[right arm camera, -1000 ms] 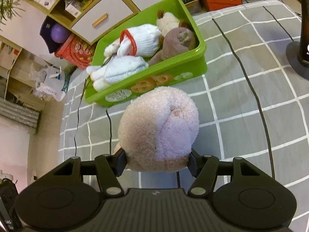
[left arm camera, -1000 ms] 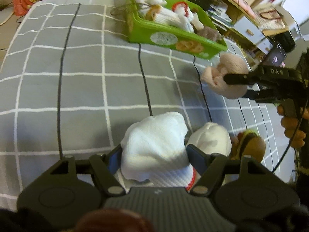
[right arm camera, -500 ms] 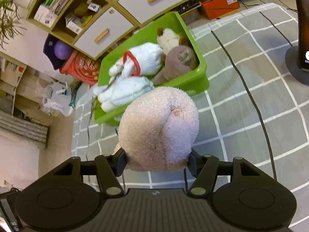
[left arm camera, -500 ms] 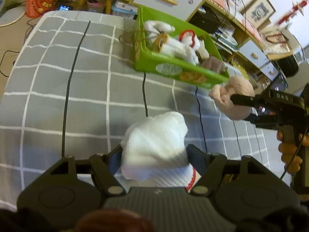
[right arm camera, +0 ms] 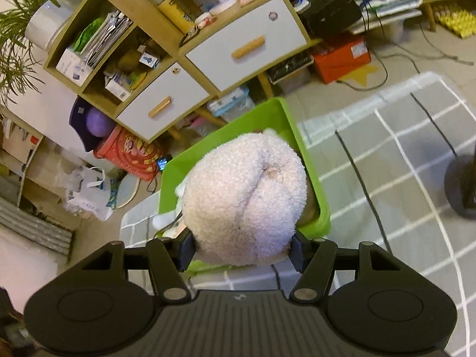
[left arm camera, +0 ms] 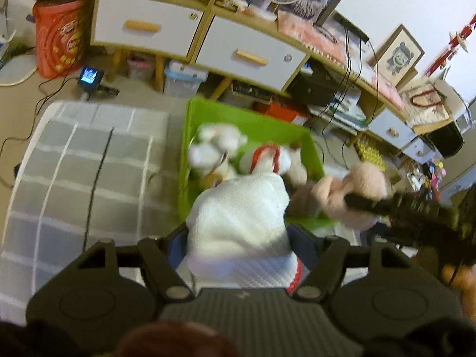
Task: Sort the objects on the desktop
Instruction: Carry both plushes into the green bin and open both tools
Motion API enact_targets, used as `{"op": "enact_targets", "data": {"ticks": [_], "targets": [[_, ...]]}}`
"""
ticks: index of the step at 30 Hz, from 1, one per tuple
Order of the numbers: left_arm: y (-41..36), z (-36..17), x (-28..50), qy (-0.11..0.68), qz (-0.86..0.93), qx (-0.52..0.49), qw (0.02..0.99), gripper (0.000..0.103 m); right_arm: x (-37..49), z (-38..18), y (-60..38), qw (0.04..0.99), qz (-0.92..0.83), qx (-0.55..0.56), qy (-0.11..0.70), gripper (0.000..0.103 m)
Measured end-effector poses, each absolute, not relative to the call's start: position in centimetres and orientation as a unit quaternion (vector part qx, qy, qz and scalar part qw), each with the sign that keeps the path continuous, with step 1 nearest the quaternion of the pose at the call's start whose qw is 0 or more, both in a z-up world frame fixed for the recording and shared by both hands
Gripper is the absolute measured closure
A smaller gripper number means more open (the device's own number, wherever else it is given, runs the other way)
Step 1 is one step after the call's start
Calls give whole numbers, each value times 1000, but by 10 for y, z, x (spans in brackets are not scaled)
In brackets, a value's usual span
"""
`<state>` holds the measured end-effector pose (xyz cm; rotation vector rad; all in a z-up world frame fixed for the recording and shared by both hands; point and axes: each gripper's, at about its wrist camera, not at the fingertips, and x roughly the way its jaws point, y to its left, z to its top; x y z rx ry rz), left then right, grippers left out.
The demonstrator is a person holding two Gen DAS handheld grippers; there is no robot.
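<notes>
Both tongs have carried their loads over the green bin (left arm camera: pixel 255 119): left tongs (left arm camera: pixel 238 247) clamp the white knitted toy (left arm camera: pixel 238 217), right tongs (right arm camera: pixel 242 248) clamp the pink plush (right arm camera: pixel 244 196). Release one at a time, low, clear of the rim.

Right tool (right arm camera: pixel 241 248) gripping pink plush (right arm camera: pixel 245 199), green bin (right arm camera: pixel 315 190)

Wooden cabinet (right arm camera: pixel 190 68) with white drawers (left arm camera: pixel 142 26), beige floor (right arm camera: pixel 395 68), white wall (left arm camera: pixel 416 3).
</notes>
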<state>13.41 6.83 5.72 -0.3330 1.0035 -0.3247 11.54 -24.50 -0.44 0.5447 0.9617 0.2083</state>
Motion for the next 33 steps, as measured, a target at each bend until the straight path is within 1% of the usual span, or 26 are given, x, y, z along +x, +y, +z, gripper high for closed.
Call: {"op": "enact_targets", "data": {"ticks": [11, 18, 23, 33], "targets": [[16, 23, 205, 479, -154, -122, 856, 32, 139, -35, -234, 866, 93, 204, 446, 41], [6, 3, 224, 482, -162, -124, 852, 34, 143, -47, -230, 874, 108, 176, 440, 42], [4, -7, 235, 485, -160, -135, 849, 35, 143, -61, -225, 870, 117, 159, 452, 44], [-5, -25, 248, 493, -155, -130, 846, 36, 143, -62, -221, 871, 122, 147, 453, 44]]}}
